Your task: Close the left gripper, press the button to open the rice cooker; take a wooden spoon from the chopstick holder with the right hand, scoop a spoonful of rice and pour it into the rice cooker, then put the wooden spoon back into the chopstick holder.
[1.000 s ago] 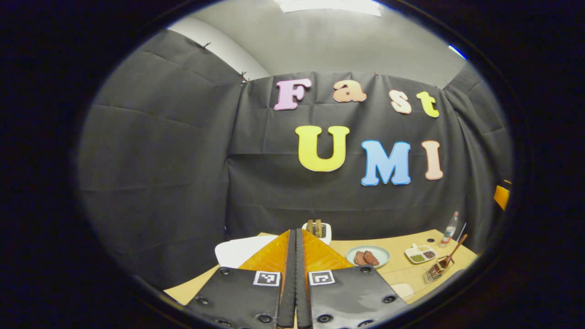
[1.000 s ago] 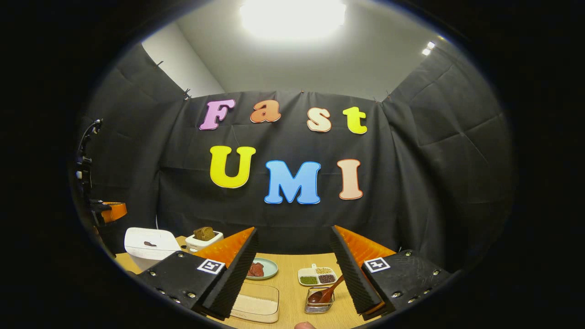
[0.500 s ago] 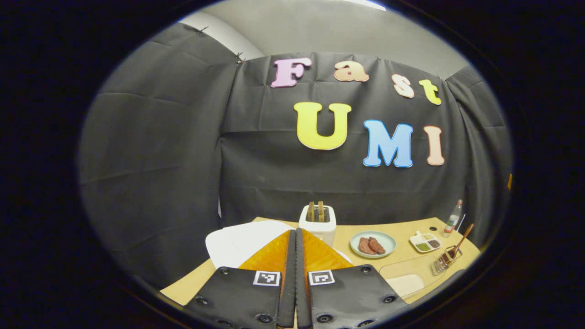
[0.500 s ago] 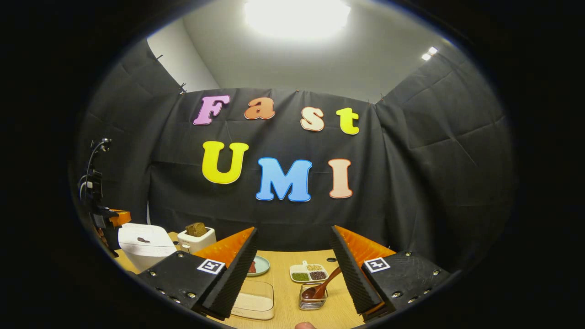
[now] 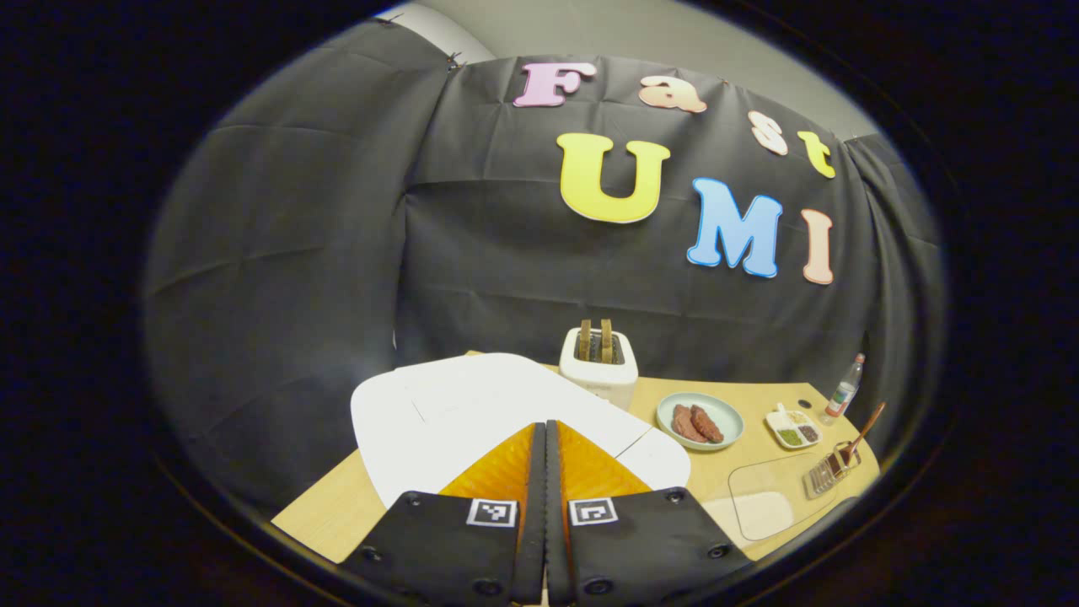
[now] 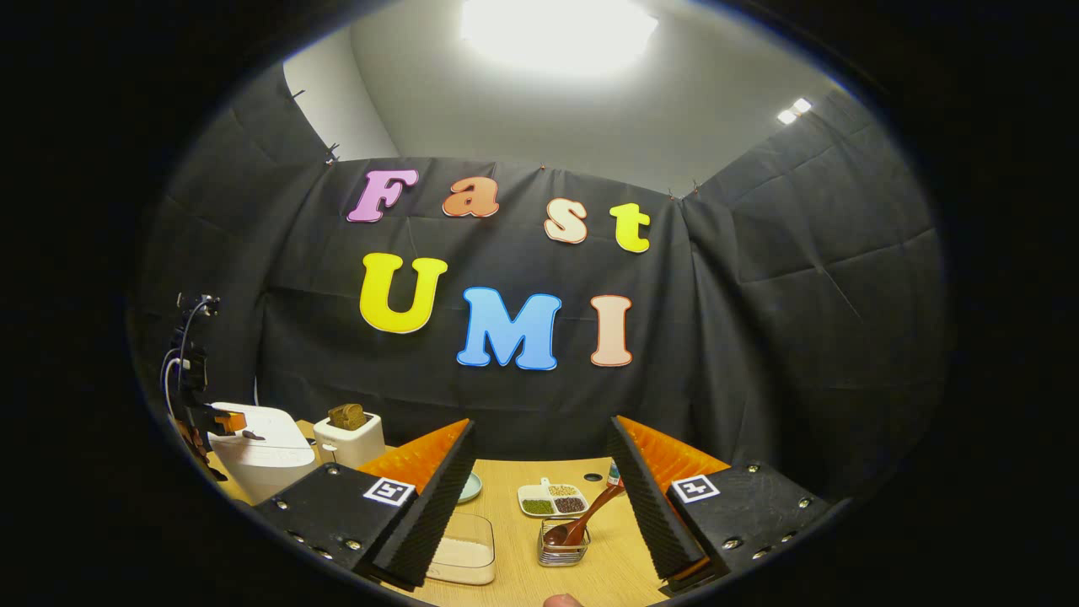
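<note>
The rice cooker sat at the left end of the surface, its white lid down, with the left gripper poised just above the lid's near edge, its fingers pressed together with nothing between them. The cooker looked like a rigid, fairly heavy appliance that should stay put under a firm push on its button, though the button itself could not be made out from the left gripper view. One wooden spoon leaned in the single wire chopstick holder; it seemed light, stiff and smooth, best taken by the upper handle clear of the rim. The right gripper hung short of it, fingers spread wide and empty. One clear container of rice stood beside the holder. Farther back were one toaster, one plate, one divided dish and one bottle.
</note>
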A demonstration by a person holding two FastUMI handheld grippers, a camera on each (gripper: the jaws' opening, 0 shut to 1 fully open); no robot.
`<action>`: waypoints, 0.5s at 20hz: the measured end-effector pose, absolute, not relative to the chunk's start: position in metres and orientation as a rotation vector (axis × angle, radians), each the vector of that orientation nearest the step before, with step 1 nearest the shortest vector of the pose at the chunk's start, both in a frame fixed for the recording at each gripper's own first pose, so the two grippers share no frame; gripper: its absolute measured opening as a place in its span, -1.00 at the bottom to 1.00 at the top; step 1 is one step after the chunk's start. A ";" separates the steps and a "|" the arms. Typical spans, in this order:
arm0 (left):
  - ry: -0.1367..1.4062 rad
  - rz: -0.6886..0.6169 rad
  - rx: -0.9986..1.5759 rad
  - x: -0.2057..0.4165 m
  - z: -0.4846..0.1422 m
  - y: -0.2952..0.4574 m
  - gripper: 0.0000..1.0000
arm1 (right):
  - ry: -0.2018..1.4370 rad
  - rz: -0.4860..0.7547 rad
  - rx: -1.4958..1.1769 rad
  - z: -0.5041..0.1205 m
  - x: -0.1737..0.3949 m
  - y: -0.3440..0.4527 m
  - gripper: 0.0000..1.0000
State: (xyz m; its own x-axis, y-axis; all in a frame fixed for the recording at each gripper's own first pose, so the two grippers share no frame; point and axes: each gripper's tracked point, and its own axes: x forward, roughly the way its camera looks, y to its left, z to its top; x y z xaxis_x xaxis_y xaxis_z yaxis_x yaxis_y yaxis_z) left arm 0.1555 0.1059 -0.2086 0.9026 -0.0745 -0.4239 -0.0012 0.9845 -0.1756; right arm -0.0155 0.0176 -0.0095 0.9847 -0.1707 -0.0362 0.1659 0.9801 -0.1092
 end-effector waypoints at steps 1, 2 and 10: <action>0.459 -0.039 -0.176 0.156 -0.215 0.106 -0.82 | 0.045 -0.170 -0.104 -0.009 -0.015 0.019 0.90; 0.471 -0.036 -0.177 0.158 -0.222 0.107 -0.82 | 0.041 -0.171 -0.101 -0.008 -0.015 0.019 0.90; 0.505 -0.016 -0.141 0.153 -0.242 0.101 -0.82 | 0.049 -0.168 -0.096 -0.010 -0.008 0.021 0.90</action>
